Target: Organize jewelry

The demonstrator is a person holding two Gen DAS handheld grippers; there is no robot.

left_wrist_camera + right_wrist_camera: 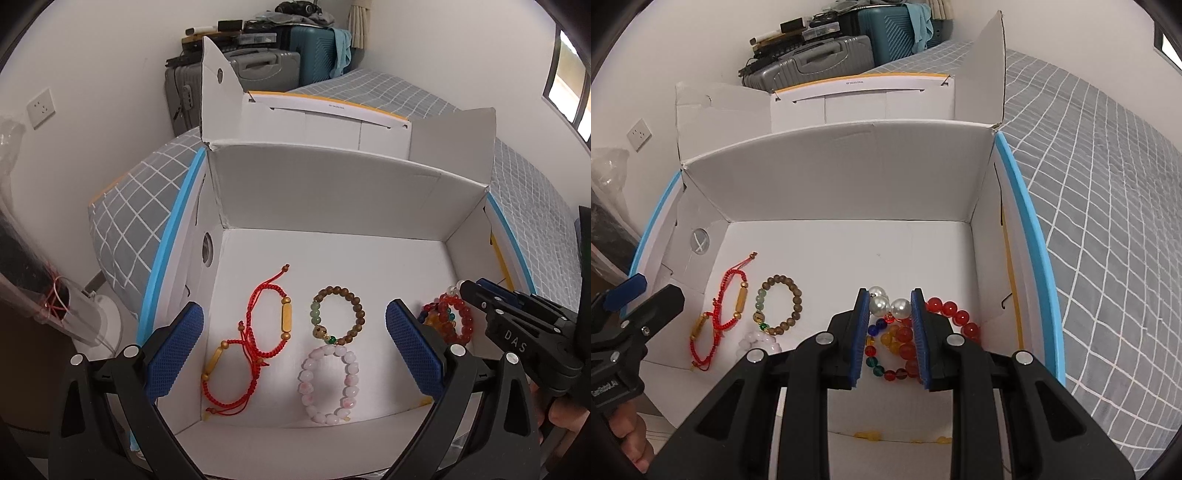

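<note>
Our right gripper point(890, 328), half closed, straddles the tangled bracelets point(905, 339); closing may snag several together. Our left gripper point(295, 347) hangs released.

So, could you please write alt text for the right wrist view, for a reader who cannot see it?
The right gripper hovers half-open over a pile of pearl, red and multicoloured bead bracelets inside a white cardboard box. To the left lie red cord bracelets, a brown bead bracelet and a pink one.
</note>
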